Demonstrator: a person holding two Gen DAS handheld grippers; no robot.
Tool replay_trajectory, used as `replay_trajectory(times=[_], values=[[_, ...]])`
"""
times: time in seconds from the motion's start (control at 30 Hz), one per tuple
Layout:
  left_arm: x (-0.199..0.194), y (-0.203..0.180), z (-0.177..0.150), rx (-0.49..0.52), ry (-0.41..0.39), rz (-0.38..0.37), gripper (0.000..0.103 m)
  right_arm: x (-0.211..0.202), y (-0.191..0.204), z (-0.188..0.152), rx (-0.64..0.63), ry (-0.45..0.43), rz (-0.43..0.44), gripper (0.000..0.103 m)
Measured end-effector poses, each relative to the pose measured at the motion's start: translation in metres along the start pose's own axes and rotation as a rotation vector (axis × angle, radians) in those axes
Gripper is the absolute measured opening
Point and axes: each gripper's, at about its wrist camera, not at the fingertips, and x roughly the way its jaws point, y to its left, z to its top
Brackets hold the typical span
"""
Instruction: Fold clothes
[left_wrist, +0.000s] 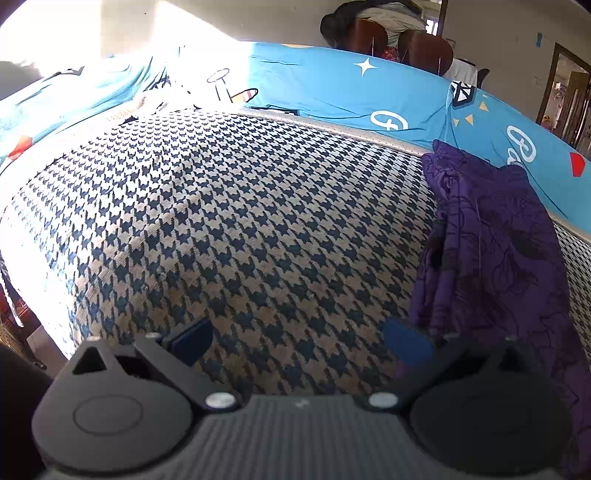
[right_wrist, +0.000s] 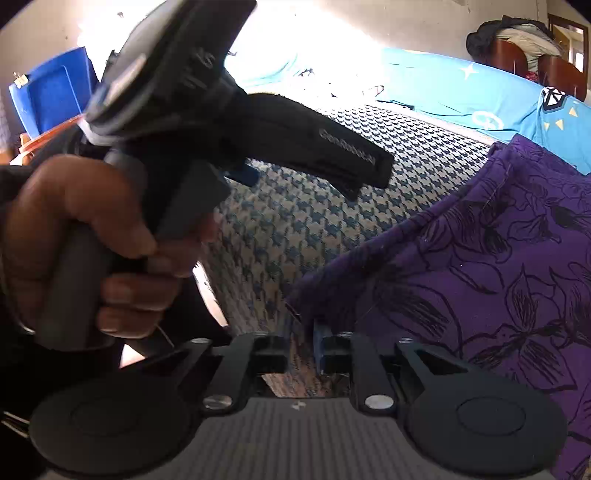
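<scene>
Purple garment (left_wrist: 487, 240) on houndstooth bed (left_wrist: 229, 221)

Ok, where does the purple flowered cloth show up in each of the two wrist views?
Left wrist view: the purple flowered cloth hangs down the right side, beside the open left claw.
Right wrist view: it fills the right half, its corner at the right claw.
Shared landmark: the houndstooth cover beneath it.
</scene>
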Motion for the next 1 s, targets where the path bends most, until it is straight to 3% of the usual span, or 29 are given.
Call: replay_trajectory(times=[0.27, 0.43, 1.0], values=[[0.009, -0.024, 0.008, 0.059, -0.018, -0.023, 0.103, -0.027, -0.023, 0.006, 0.084, -0.048, 0.009, 0.028], [0.022, -0.038, 0.013, 0.083, -0.004, -0.039, 0.103, -0.039, -0.04, 0.006, 0.113, -0.048, -0.006, 0.029], [0.062, -0.096, 0.048, 0.161, 0.017, -0.102, 0.103, -0.071, -0.134, 0.01, 0.201, -0.072, -0.148, 0.036]])
